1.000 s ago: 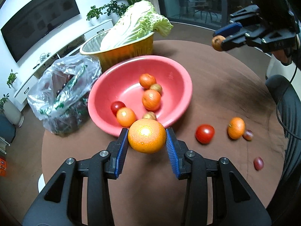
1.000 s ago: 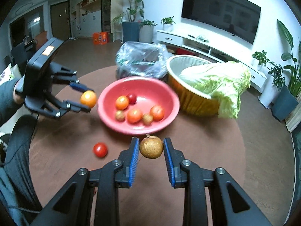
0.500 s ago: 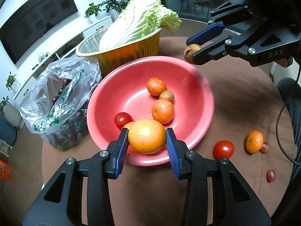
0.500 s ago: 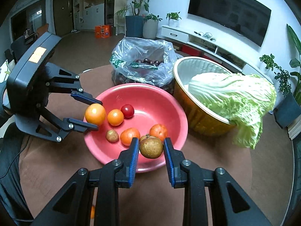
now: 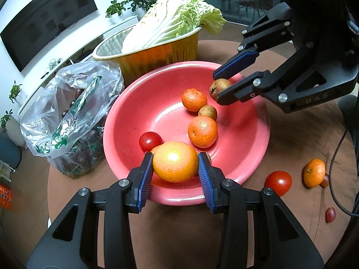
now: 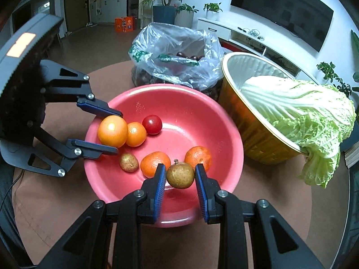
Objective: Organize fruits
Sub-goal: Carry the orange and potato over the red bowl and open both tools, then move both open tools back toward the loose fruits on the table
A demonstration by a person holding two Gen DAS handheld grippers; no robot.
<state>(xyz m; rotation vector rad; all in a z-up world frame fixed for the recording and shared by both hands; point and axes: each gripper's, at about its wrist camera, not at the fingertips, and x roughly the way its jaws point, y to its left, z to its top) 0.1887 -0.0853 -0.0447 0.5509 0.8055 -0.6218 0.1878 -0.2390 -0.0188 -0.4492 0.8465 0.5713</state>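
Round brown bench (image 5: pixel 291 143): both hand-held grippers hang over the red bowl (image 5: pixel 253 139), left hand-held gripper (image 5: pixel 175 168) clamped on an orange (image 5: pixel 175 161), right hand-held gripper (image 6: pixel 179 179) clamped on a brown fruit (image 6: pixel 180 175); bowl directly beneath.

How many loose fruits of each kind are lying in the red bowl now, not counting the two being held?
Oranges: 3
Tomatoes: 1
Brown fruits: 2, the second clear only in the left wrist view
Total: 6
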